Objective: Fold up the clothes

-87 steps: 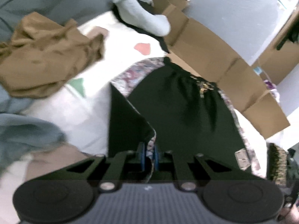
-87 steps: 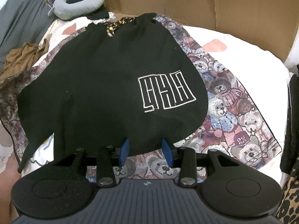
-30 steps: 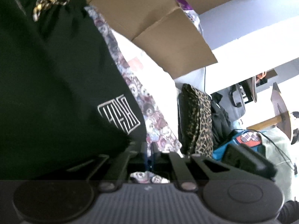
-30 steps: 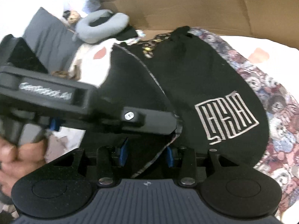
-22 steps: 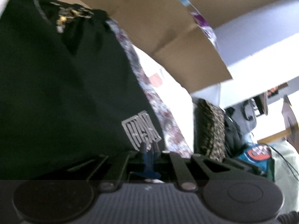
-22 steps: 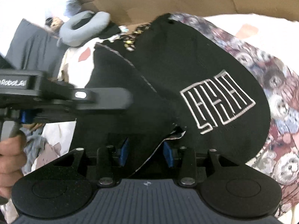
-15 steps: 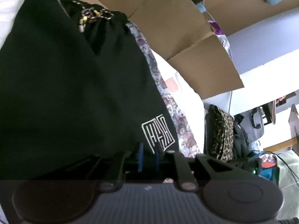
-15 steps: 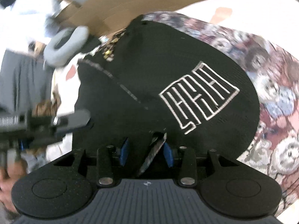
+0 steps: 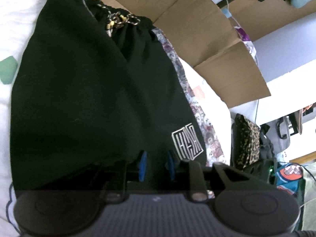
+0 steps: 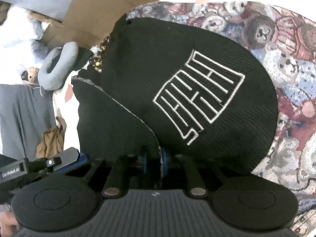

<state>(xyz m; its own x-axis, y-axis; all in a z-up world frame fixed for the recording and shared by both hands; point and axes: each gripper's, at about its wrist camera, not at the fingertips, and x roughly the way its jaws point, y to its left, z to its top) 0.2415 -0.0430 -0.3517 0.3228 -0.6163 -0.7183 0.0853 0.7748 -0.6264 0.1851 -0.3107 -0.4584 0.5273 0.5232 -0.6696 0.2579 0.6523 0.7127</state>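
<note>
At 6 o'clock in the right wrist view, the right tool (image 10: 155, 163) has just been closing and now pinches the grey-edged hem of the black shorts (image 10: 177, 79), taking over the folded-in leg. The left tool (image 9: 156, 165) has just been opening; its 2 blue pads stand apart with black cloth between them, pressing nothing (it also shows at 8 o'clock in the right view, drawn aside). My reading: the fold has been handed from left to right, so 1 half now lies over the other. The shorts lie spread on the teddy-bear blanket (image 10: 286, 63), white logo (image 10: 199, 98) at 1 o'clock from the right tool, drawstring waistband (image 9: 120, 20) at 12 o'clock, far end.
</note>
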